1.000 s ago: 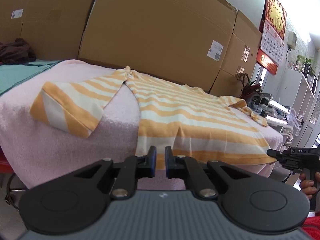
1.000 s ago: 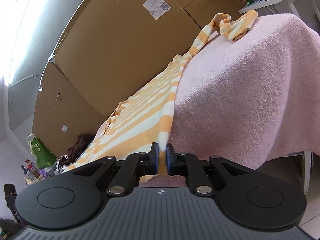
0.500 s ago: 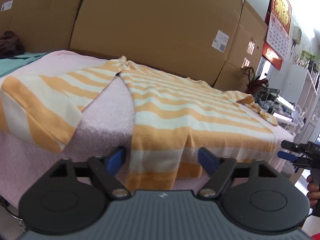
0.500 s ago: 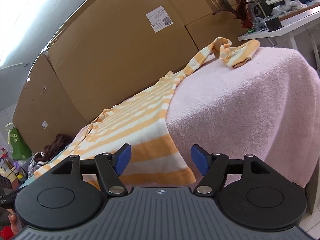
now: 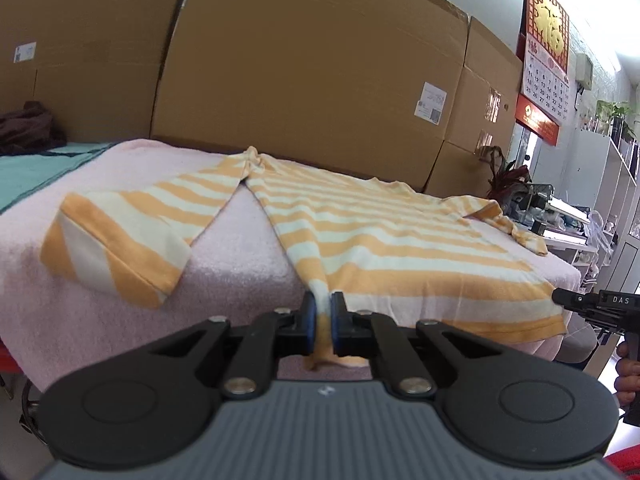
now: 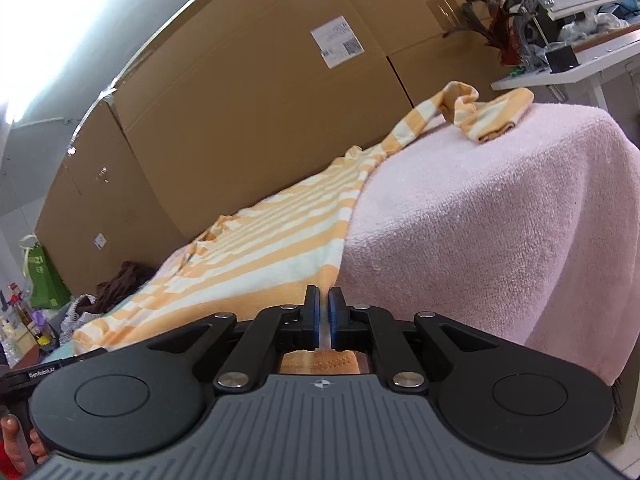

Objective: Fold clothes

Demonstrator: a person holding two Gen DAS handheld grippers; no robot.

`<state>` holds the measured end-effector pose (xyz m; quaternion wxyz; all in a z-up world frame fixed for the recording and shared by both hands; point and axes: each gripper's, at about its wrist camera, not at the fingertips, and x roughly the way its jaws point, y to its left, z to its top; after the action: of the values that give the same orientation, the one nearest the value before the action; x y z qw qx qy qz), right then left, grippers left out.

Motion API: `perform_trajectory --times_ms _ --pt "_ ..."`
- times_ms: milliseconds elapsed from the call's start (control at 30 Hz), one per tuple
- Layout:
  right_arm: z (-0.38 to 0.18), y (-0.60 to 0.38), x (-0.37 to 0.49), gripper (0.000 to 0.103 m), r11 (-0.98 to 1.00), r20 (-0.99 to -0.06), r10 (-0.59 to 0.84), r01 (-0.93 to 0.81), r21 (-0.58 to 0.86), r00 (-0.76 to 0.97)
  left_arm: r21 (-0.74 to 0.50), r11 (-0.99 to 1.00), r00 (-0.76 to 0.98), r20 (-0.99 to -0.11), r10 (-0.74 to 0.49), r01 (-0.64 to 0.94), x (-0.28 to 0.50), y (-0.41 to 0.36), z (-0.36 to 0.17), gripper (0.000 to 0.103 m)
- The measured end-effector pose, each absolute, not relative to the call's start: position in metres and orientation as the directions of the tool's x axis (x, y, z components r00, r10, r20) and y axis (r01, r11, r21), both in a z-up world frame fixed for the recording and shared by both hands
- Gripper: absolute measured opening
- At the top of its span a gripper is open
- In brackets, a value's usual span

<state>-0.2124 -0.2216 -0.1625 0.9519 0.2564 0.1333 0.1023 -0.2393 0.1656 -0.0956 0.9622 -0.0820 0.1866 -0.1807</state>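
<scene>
An orange and white striped shirt (image 5: 380,232) lies flat on a pink towel-covered table (image 5: 240,280), sleeves spread out. My left gripper (image 5: 322,326) is shut on the shirt's bottom hem at its left corner. My right gripper (image 6: 323,318) is shut on the hem at the shirt's right corner (image 6: 280,280); it also shows at the right edge of the left wrist view (image 5: 592,308). The far sleeve (image 6: 480,116) lies bunched near the table's back right.
Large cardboard boxes (image 5: 320,72) stand right behind the table. A teal cloth (image 5: 36,168) and dark clothes (image 5: 24,128) lie at the left. A white desk with equipment (image 6: 568,52) and shelves (image 5: 608,184) stand to the right. A green bag (image 6: 44,280) sits at the far left.
Both grippers were open at the hem half a second ago and have shut on the shirt's bottom corners. The hem is bunched between the left fingers.
</scene>
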Motion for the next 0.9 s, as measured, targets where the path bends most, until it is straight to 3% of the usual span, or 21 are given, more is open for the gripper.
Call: perform_trajectory --times_ms 233,300,333,367,467,567,667,700,733,800,900 --pt "-0.175 -0.214 -0.197 0.005 0.907 -0.355 0.202 -0.038 0.420 0.913 -0.226 0.939 0.854 -0.400 -0.333 0.260 -0.227 0.176 -0.111 0.004" --pt "-0.174 -0.212 -0.201 0.006 0.914 -0.351 0.201 -0.046 0.403 0.914 -0.172 0.950 0.865 -0.395 -0.310 0.262 -0.230 0.172 -0.105 0.008" --pt "-0.171 -0.211 -0.203 0.009 0.921 -0.348 0.189 -0.042 0.388 0.918 -0.128 0.957 0.872 -0.393 -0.290 0.260 -0.233 0.171 -0.102 0.015" --pt "-0.167 -0.211 -0.204 0.015 0.929 -0.341 0.170 -0.035 0.369 0.924 -0.084 0.963 0.880 -0.391 -0.270 0.258 -0.236 0.169 -0.100 0.017" --pt "-0.145 -0.209 -0.206 0.019 0.946 -0.282 0.148 -0.052 0.321 0.948 0.013 0.970 0.897 -0.383 -0.219 0.243 -0.244 0.171 -0.089 0.017" --pt "-0.122 -0.200 -0.199 0.019 0.950 -0.228 0.196 -0.127 0.286 0.954 0.034 0.966 0.915 -0.328 -0.233 0.257 -0.256 0.175 -0.069 0.021" --pt "-0.109 -0.180 -0.173 0.019 0.959 -0.232 0.221 -0.169 0.227 0.947 0.006 0.950 0.915 -0.272 -0.298 0.311 -0.248 0.162 -0.047 0.031" --pt "-0.108 -0.173 -0.163 0.019 0.961 -0.239 0.224 -0.174 0.214 0.945 0.012 0.942 0.910 -0.263 -0.321 0.336 -0.239 0.152 -0.042 0.042" --pt "-0.108 -0.167 -0.151 0.019 0.964 -0.249 0.222 -0.174 0.202 0.943 0.022 0.936 0.907 -0.256 -0.334 0.351 -0.227 0.139 -0.039 0.061" --pt "-0.112 -0.157 -0.127 0.019 0.971 -0.276 0.185 -0.131 0.202 0.943 0.026 0.933 0.906 -0.250 -0.341 0.359 -0.198 0.118 -0.041 0.076" --pt "-0.123 -0.157 -0.106 0.019 0.972 -0.289 0.140 -0.076 0.221 0.947 0.018 0.952 0.909 -0.302 -0.287 0.307 -0.149 0.099 -0.052 0.067"
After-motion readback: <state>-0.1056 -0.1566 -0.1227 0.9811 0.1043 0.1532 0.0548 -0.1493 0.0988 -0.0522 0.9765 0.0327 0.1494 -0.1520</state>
